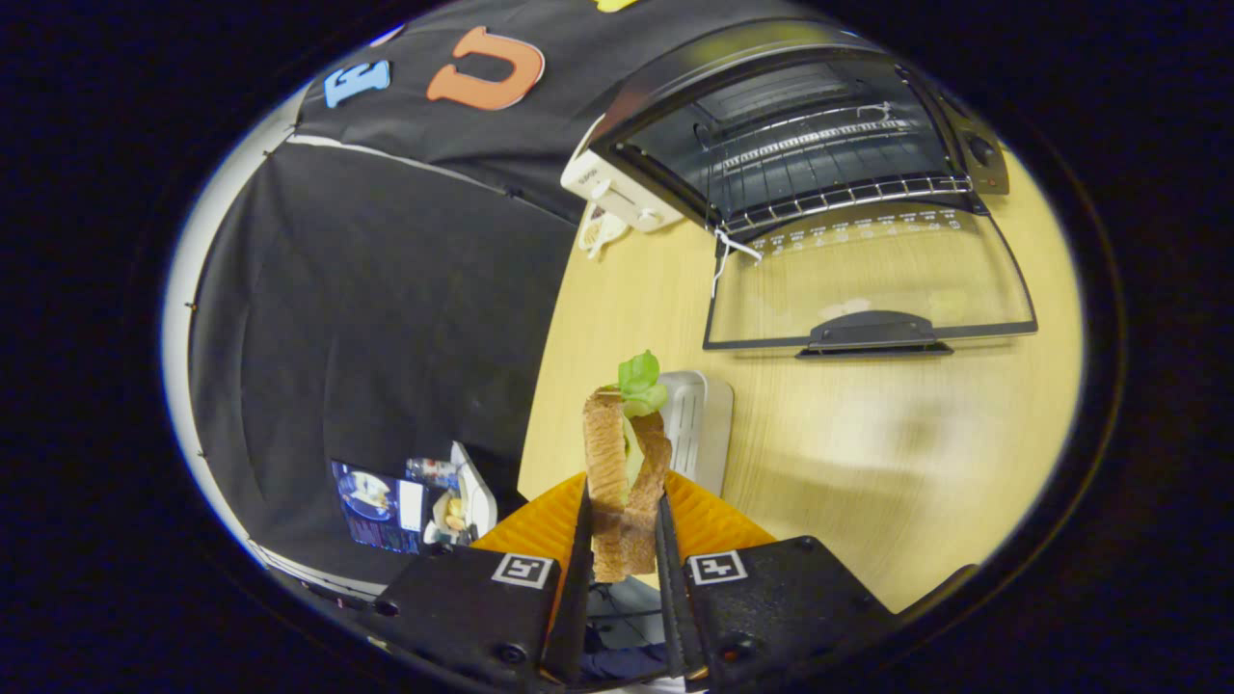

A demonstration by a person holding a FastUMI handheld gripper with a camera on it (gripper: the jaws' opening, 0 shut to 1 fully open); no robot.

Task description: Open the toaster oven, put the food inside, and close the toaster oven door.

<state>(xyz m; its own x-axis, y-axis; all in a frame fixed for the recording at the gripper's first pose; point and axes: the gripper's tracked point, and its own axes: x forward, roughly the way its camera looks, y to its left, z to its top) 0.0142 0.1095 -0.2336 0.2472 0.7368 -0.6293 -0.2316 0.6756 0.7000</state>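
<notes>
the jaws of the gripper (625, 525) are clamped on a sandwich (625, 472), one finger pressing each side of it. the sandwich stands on edge between them: two slices of browned, coarse-crusted toast with a pale filling sandwiched in the gap and a crinkled green lettuce leaf (640, 382) sticking out at the far end. it is held up off the bench (868, 453), a smooth, pale wood-grain surface with a rounded edge.

under the sandwich, on both sides of the fingers, shows a ribbed orange tray (709, 520), and just beyond it lies a white rectangular dish with rounded corners (696, 424) and ridges on its inside.

well beyond the jaws stands the toaster oven (791, 135), a dark metal box with its door (868, 280) swung fully down and lying flat on the bench. the door is clear glass in a thin dark frame, with a dark curved handle (872, 333) at its near edge. inside, a wire rack (839, 198) of thin shiny bars spans the cavity. a dark round knob (981, 149) sits on the panel beside the opening. a white boxy appliance (617, 193) stands against the oven's other side.
</notes>
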